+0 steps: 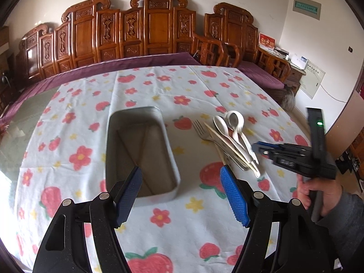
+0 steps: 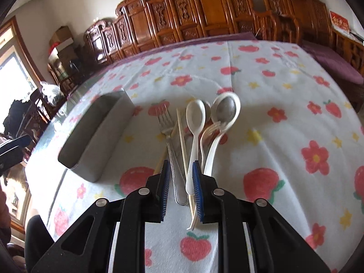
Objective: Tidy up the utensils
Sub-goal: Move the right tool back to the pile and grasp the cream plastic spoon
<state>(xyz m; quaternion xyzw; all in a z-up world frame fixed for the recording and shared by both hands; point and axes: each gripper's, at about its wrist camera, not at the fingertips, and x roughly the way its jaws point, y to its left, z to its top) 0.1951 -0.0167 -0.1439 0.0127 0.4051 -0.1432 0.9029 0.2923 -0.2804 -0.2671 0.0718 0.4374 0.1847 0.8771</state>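
above the utensils [image 2: 193,141] the right claw [image 2: 181,182] tilts down, slightly parted

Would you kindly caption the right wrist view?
Right gripper poised over utensil handles: metal fork, chopsticks, white spoons, beside metal tray.

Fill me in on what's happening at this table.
A person holds a gripper in each hand, sorting utensils on a strawberry-print tablecloth. The metal tray is empty. The left gripper hovers open above it. The right gripper, slightly open, points at the pile: metal fork, chopsticks, white spoons.
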